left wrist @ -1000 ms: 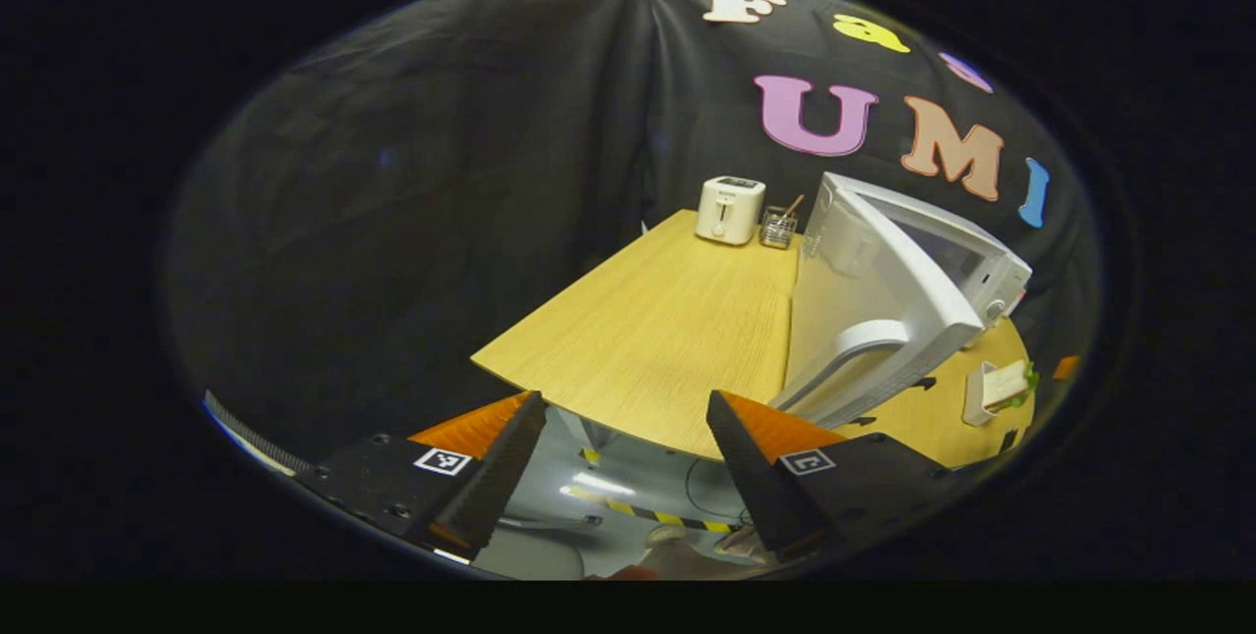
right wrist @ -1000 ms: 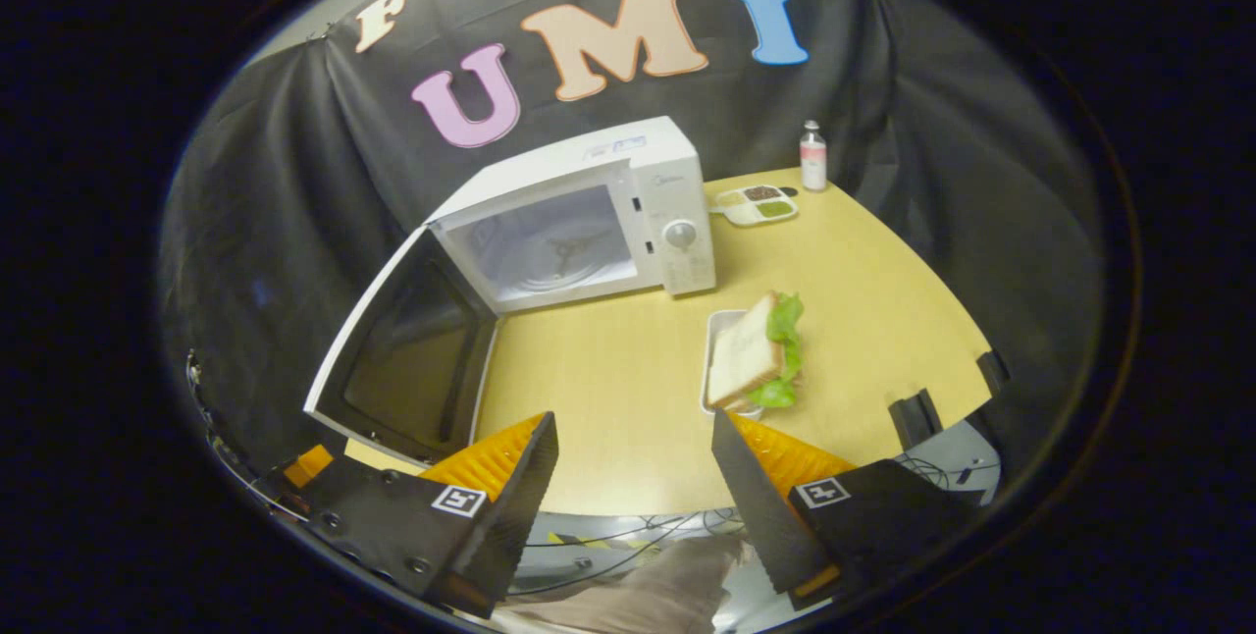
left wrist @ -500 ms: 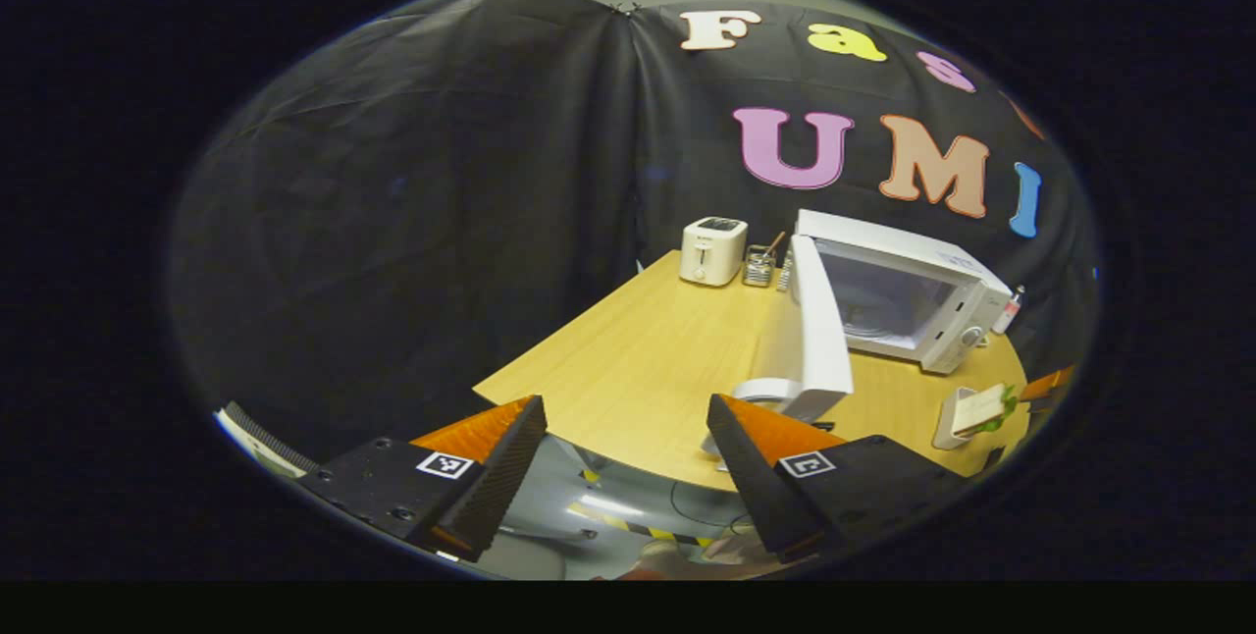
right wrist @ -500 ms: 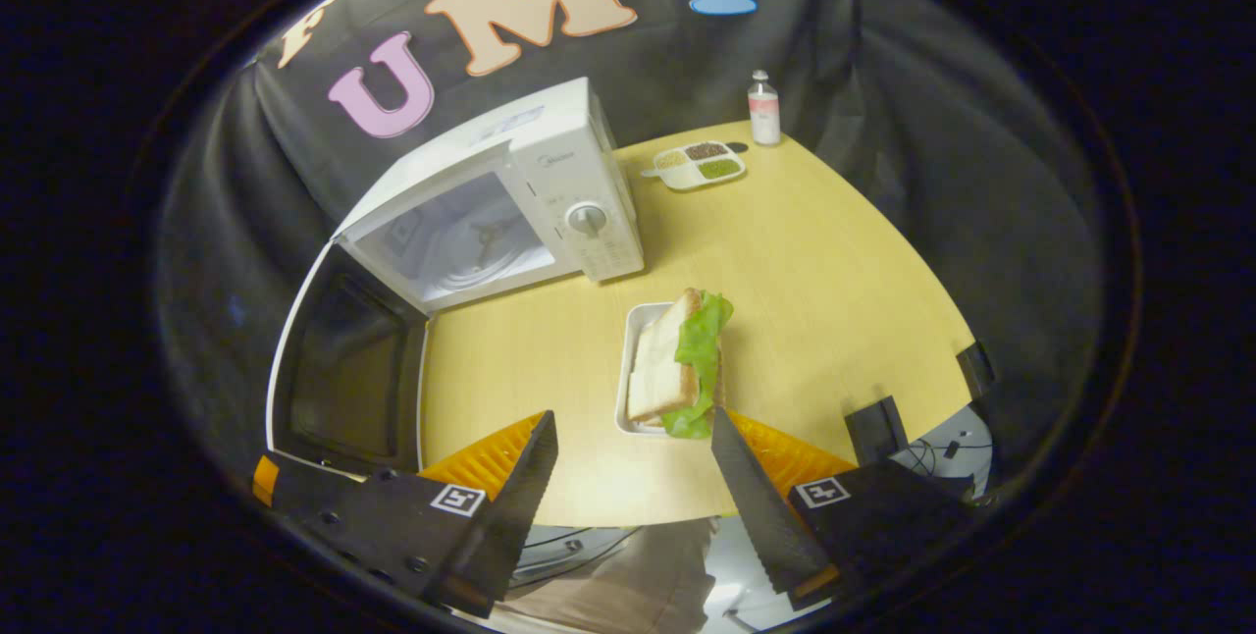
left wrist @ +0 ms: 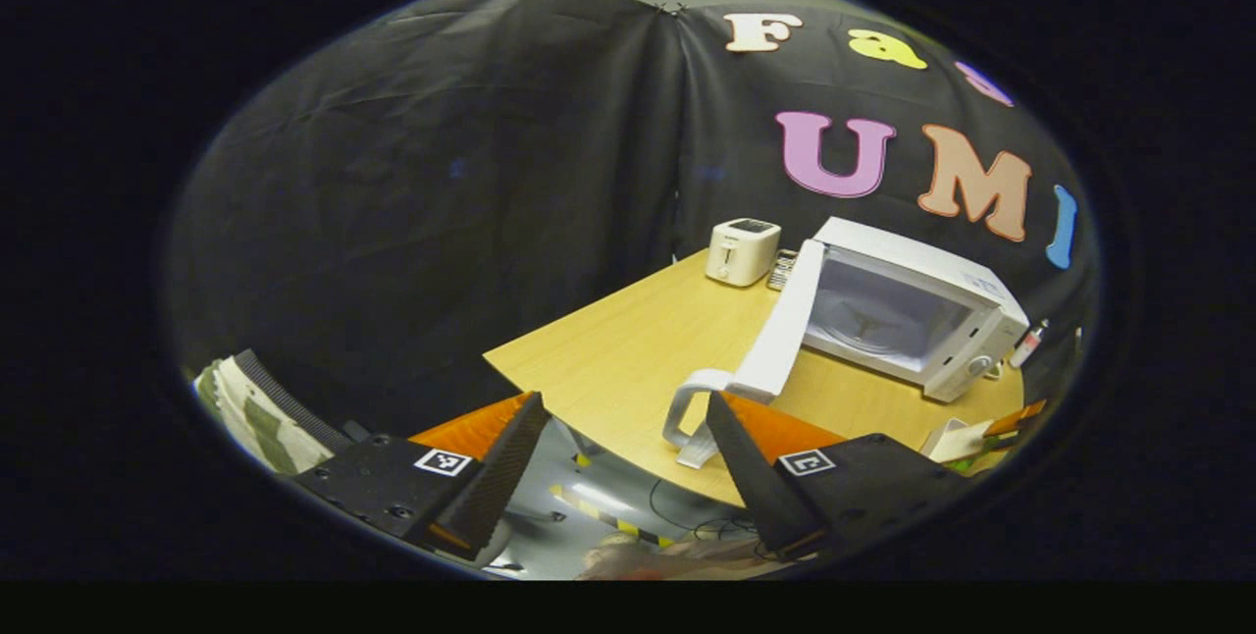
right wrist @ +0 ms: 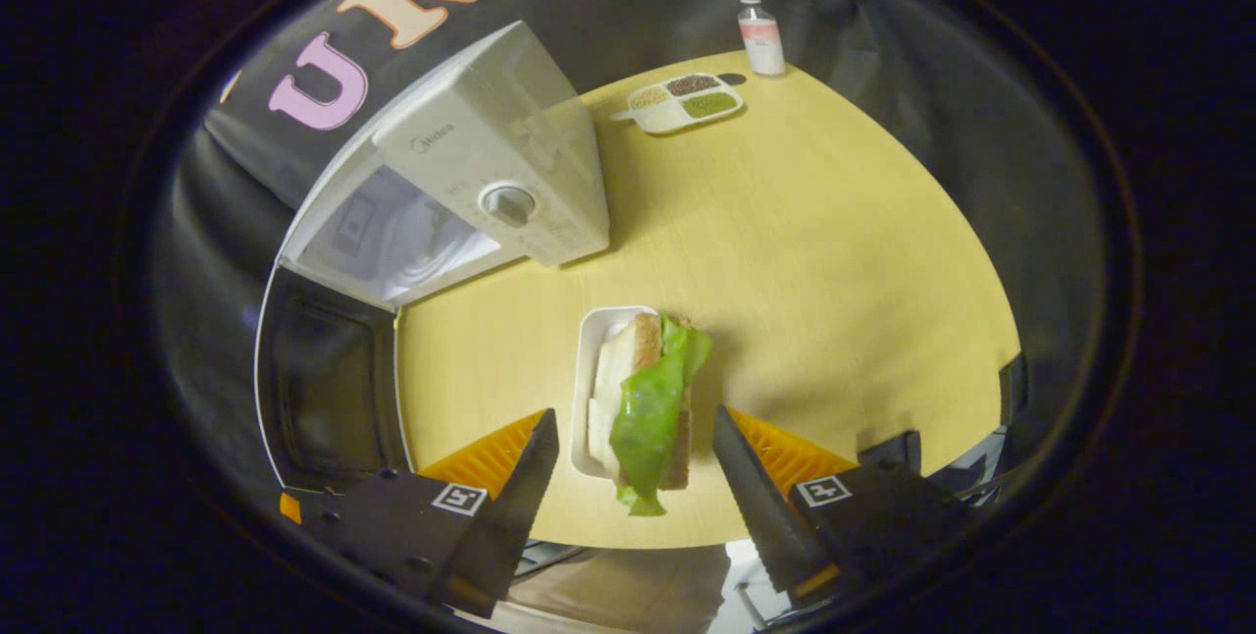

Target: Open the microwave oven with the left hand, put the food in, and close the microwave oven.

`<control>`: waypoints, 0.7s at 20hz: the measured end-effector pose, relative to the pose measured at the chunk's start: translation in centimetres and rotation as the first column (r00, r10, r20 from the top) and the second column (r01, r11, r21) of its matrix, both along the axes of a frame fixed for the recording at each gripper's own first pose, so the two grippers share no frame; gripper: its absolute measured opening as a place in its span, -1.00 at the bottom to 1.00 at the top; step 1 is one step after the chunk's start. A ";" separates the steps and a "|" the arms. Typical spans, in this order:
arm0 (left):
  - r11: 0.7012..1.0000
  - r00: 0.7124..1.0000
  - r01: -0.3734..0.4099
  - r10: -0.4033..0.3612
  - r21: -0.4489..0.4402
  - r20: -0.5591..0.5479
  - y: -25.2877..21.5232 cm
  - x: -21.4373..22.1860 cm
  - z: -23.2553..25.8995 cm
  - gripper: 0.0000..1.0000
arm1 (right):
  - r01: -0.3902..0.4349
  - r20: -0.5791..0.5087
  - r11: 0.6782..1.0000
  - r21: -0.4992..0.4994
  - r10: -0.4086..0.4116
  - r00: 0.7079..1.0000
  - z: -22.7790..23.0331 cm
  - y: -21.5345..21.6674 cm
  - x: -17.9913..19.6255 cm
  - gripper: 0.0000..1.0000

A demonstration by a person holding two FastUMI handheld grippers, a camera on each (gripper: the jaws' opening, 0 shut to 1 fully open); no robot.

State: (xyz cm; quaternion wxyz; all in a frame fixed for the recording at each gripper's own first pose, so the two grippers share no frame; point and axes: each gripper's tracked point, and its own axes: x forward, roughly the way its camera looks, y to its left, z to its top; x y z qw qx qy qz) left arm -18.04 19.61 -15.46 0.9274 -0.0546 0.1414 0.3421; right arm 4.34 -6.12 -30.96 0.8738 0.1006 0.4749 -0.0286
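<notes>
Both claws gape empty as we see them: our right gripper (right wrist: 628, 438) straddles the lettuce sandwich in its white rectangular tray (right wrist: 643, 398) at lower centre, untouched, our left gripper (left wrist: 623, 418) beside the open white microwave oven (left wrist: 908, 315) door's handle (left wrist: 692, 413).

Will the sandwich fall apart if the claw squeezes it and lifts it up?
Probably a bit. The sandwich stands on edge in its little white tray, so it may tip or open. The lettuce hangs loose past the tray's near edge and looks floppy, so it might slide out. Soft bread would likely squash. The right claw is open around it.
</notes>
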 end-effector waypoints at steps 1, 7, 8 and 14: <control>1.000 1.000 -0.021 0.021 -0.006 0.000 -0.3 -0.2 -0.2 0.96 | -0.011 -0.029 1.000 0.008 0.011 1.000 -0.8 -0.1 0.0 0.95; 0.994 0.994 -0.109 0.108 0.025 0.030 -1.8 -0.8 0.7 0.95 | -0.019 -0.127 0.997 0.072 0.028 0.991 -3.5 -0.1 1.0 0.42; 0.993 0.992 -0.119 0.118 0.022 0.037 -2.0 -0.6 0.7 0.96 | -0.015 -0.141 0.995 0.094 0.028 0.990 -3.8 0.2 1.1 0.25; 0.992 0.991 -0.129 0.129 0.008 0.032 -3.3 -0.8 0.1 0.90 | 0.001 -0.181 0.988 0.157 0.028 0.983 -2.8 0.5 1.0 -0.10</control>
